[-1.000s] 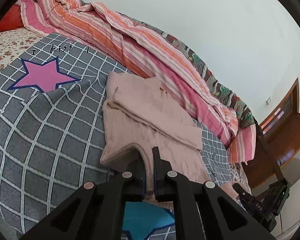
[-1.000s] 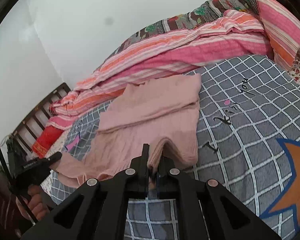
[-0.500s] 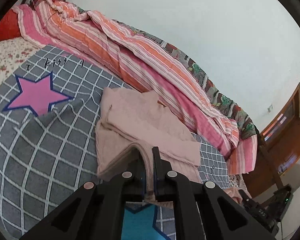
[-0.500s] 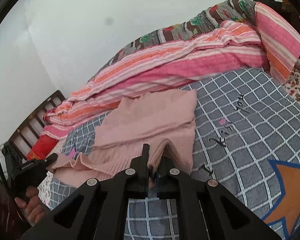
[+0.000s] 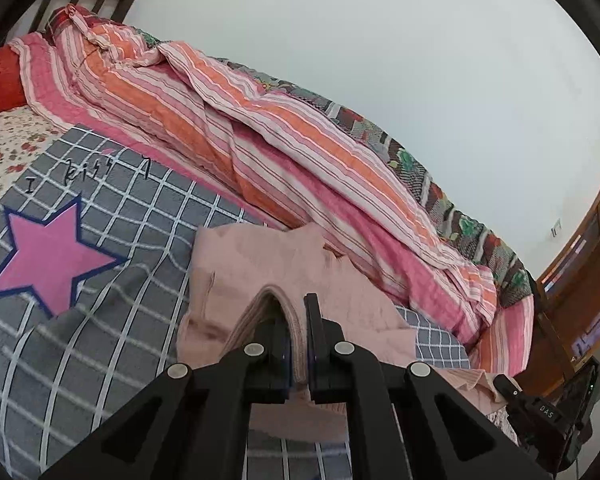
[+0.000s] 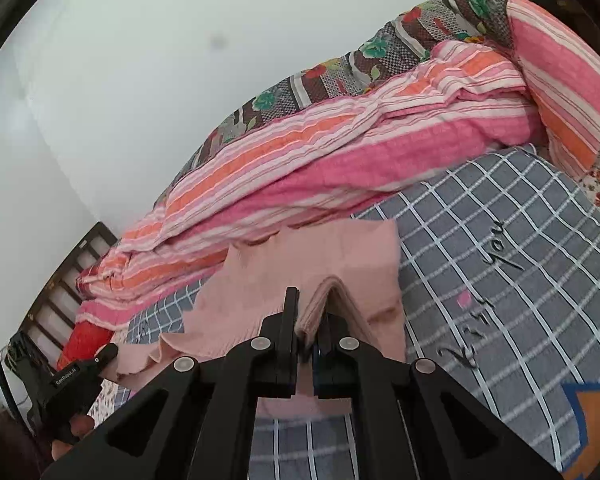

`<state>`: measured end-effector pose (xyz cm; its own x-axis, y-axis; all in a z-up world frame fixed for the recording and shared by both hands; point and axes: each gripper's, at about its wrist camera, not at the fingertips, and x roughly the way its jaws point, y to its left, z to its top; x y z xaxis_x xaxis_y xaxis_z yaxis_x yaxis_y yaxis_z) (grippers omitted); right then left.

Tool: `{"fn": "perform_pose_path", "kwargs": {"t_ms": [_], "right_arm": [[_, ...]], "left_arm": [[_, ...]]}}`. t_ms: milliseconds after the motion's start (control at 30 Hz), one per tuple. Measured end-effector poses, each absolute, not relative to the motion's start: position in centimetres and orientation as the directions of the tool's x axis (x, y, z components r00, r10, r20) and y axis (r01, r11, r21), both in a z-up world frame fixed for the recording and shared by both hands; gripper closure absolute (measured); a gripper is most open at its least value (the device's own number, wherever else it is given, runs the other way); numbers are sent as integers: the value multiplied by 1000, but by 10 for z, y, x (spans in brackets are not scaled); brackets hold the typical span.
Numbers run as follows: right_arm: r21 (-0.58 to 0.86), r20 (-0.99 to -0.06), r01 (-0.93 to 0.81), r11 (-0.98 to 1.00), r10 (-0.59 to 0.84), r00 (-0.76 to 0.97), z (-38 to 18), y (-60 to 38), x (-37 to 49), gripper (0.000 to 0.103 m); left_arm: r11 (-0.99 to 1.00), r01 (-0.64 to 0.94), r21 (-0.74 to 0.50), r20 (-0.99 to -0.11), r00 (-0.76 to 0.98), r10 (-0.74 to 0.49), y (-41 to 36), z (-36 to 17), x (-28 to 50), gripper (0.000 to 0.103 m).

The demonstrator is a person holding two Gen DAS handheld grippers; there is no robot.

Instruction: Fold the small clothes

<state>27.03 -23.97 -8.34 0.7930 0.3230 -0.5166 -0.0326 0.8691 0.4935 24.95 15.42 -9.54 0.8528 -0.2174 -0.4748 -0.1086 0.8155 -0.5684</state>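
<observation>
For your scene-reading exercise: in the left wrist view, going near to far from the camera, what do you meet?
Left gripper shut on the pink garment → grey checked cover → striped quilt → white wall.

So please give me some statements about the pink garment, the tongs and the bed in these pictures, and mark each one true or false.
1. Both tongs, the left tongs and the right tongs, are shut on the pink garment. True.
2. The garment hangs wholly in the air. False: its far part lies on the grey checked cover.
3. A pink star is printed on the cover. True.
4. The striped quilt lies on top of the garment. False: it is bunched up beyond the garment, along the wall.
5. The wall is green. False: it is plain white.
</observation>
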Motion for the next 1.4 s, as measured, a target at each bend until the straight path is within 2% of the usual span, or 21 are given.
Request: {"fn": "perform_pose_path", "kwargs": {"t_ms": [400,533,633,667,700,733,767,800,933,1167,1400], "right_arm": [[450,-571,-12,893,298,765,-121,-224,384,98],[443,-614,28,896,281,738,-142,-217,423,98],[435,-643,68,898,258,721,-157,-213,440,93],[431,-650,88,898,242,720,-161,-212,444,89],[436,-653,96,895,241,718,-163,-213,445,83],[440,-651,97,893,242,720,-164,-213,443,72],[440,-645,97,893,239,725,-164,-214,439,69],[430,-642,95,898,231,731,-164,-215,435,69],[318,-668,34,948,198,717,-159,-206,408,69],[117,-719,-54,992,121,685,-167,-194,343,64],[157,-766,-47,986,152,625,-184,-202,297,61]], "left_arm": [[869,-178,-463,-586,796,-150,154,-134,366,97],[854,-202,-480,-614,773,-162,159,-152,400,96],[838,-208,-504,-627,755,-190,163,-162,418,94],[841,-219,-495,-643,743,-185,163,-164,423,86],[842,-233,-486,-652,738,-172,164,-165,425,73],[839,-241,-488,-649,743,-164,167,-166,423,64],[834,-237,-498,-639,751,-168,169,-166,420,50],[833,-226,-504,-630,756,-176,170,-166,418,48],[887,-206,-414,-664,735,-139,162,-161,403,48],[928,-116,-355,-649,745,-155,152,-148,346,47],[934,-99,-343,-673,720,-170,143,-149,295,47]]}}
